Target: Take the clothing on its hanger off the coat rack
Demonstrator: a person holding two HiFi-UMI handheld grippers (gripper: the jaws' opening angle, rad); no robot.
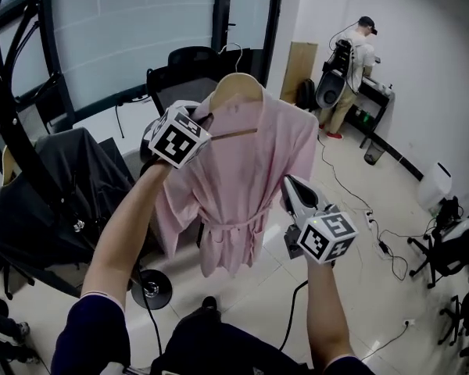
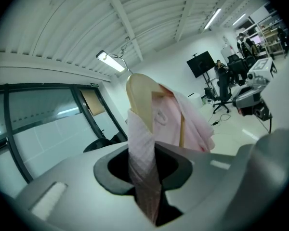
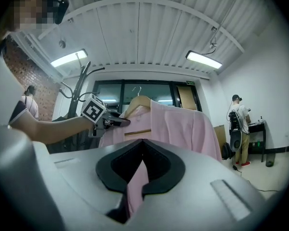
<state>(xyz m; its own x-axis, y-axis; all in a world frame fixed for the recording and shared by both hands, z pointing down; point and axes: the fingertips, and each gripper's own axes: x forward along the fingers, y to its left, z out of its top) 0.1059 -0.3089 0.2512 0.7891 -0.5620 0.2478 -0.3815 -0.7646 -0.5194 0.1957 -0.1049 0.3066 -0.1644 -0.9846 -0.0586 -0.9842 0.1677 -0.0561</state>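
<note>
Only the head view showed the whole pink robe (image 1: 246, 170) on its wooden hanger (image 1: 236, 86). It also showed the black coat rack (image 1: 19, 123) w/ a dark garment (image 1: 55, 178), well to the left of the hanger and apart from it.

The left gripper view gave what the head view did not. The jaws of the left gripper (image 2: 147, 191) stood narrow and pressed on the robe's cloth, just under the hanger's shoulder end. If wood was inside the cloth, I could not tell.

The right gripper view showed the right gripper (image 3: 132, 191) also closed, on a fold of the same robe, below the hanger. It showed too the left gripper from outside, at the hanger's left end.

So the robe hung btw. the two tongs: left gripper up at the hanger, right gripper lower, at the robe's edge on the head view's right. A person (image 1: 352, 61) stood far behind the hanger.
</note>
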